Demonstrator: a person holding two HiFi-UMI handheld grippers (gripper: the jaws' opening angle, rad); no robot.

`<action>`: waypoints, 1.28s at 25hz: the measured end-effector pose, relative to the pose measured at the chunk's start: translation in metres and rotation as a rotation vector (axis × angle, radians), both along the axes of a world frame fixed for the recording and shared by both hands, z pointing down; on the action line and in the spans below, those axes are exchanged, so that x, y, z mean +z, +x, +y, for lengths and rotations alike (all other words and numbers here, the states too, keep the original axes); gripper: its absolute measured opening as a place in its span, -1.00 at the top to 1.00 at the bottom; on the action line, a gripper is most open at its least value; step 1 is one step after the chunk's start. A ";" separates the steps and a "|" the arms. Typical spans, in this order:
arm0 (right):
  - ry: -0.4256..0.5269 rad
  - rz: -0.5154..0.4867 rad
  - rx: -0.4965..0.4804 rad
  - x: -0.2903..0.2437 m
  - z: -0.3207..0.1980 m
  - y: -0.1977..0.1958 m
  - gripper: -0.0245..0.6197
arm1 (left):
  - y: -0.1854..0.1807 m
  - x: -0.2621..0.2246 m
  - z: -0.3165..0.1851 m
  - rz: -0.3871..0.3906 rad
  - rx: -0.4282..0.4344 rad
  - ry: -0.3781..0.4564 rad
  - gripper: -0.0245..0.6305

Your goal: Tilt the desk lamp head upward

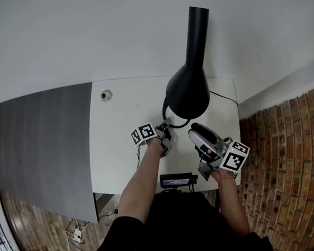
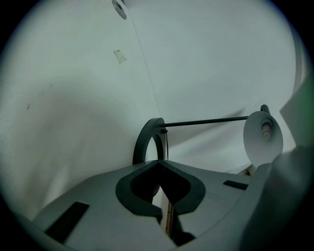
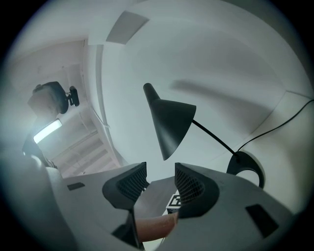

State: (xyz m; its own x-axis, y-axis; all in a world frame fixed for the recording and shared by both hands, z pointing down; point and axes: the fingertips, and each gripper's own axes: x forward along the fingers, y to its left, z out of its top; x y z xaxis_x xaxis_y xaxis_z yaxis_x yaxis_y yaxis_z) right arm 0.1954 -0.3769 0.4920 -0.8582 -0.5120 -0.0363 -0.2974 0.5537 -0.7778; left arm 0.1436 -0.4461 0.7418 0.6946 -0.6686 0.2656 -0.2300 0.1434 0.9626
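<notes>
your left claw (image 1: 166,128) is over the white table (image 1: 121,158), its two jaws pressed together with nothing in them, right by the ring foot (image 2: 145,139). the black lamp head (image 1: 188,86) stands in the middle, above the table. your right claw (image 1: 197,132) has its jaws wide apart and holds nothing, near the lamp head but not touching it.

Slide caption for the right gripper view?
Open right gripper aimed at the black lamp head, not touching it.
</notes>
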 end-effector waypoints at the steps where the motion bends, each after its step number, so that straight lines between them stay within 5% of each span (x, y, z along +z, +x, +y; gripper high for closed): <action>1: 0.004 -0.012 -0.002 -0.001 -0.001 -0.001 0.41 | 0.000 0.000 0.000 -0.001 0.000 0.001 0.89; 32: 0.095 -0.195 -0.034 -0.027 -0.016 -0.014 0.42 | 0.005 0.007 -0.001 -0.004 0.000 0.003 0.89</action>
State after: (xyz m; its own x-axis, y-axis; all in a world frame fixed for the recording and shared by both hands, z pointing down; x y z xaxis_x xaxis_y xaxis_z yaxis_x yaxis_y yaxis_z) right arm 0.1811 -0.3928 0.4647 -0.8471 -0.4690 -0.2498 -0.1264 0.6346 -0.7625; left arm 0.1488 -0.4475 0.7486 0.6937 -0.6693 0.2662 -0.2340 0.1400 0.9621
